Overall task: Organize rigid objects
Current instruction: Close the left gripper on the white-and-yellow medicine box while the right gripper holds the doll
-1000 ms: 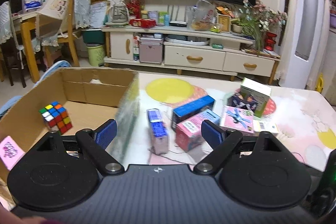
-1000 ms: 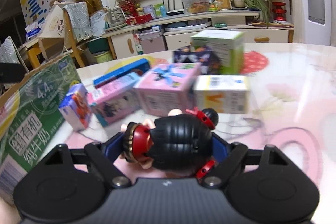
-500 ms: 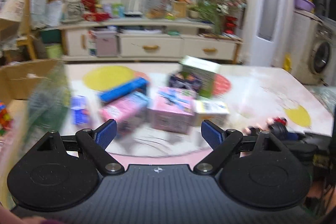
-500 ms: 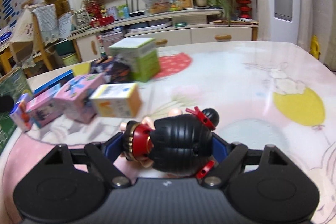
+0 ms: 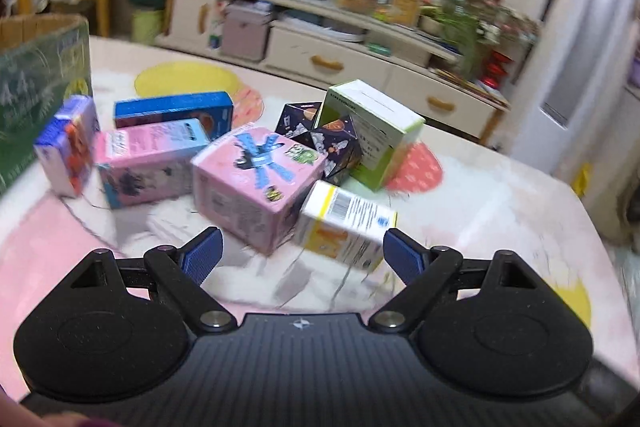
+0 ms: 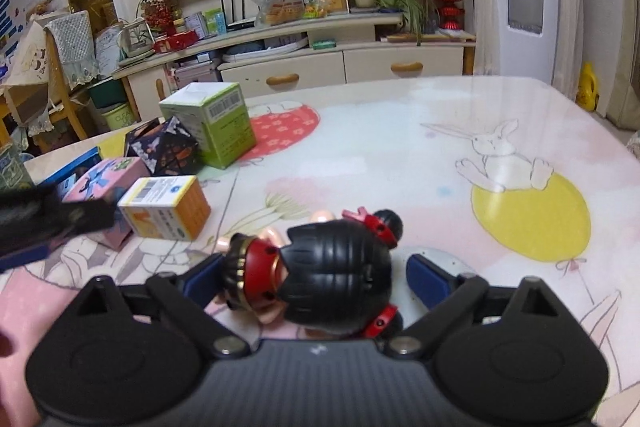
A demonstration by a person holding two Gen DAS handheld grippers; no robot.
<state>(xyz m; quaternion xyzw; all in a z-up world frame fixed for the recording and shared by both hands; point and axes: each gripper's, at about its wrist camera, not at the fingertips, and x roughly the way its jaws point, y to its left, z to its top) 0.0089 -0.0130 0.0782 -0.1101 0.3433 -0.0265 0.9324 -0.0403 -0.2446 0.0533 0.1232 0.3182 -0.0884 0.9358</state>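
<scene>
A doll (image 6: 332, 275) with black hair and red bands lies on the table between the fingers of my right gripper (image 6: 314, 279). Its jaws are opening, and the right pad (image 6: 428, 279) stands clear of the doll. My left gripper (image 5: 302, 259) is open and holds nothing, just short of a yellow-and-white box (image 5: 344, 223) and a pink box (image 5: 256, 183). Behind these lie a dark patterned cube (image 5: 320, 139), a green-and-white box (image 5: 372, 131), a long pink box (image 5: 148, 159), a blue box (image 5: 172, 111) and a small blue-white box (image 5: 68, 155). In the right wrist view the left gripper (image 6: 48, 223) shows blurred at the left edge.
A green-printed cardboard box (image 5: 36, 95) stands at the table's left end. The table (image 6: 440, 155) has a printed cover with a rabbit and a yellow balloon, bare to the right of the doll. A TV cabinet (image 6: 304, 67) and chairs stand beyond the far edge.
My left gripper swung right from the cardboard box and came down close to the cluster of boxes. My right gripper carried the doll right, away from the boxes, then widened its jaws off it.
</scene>
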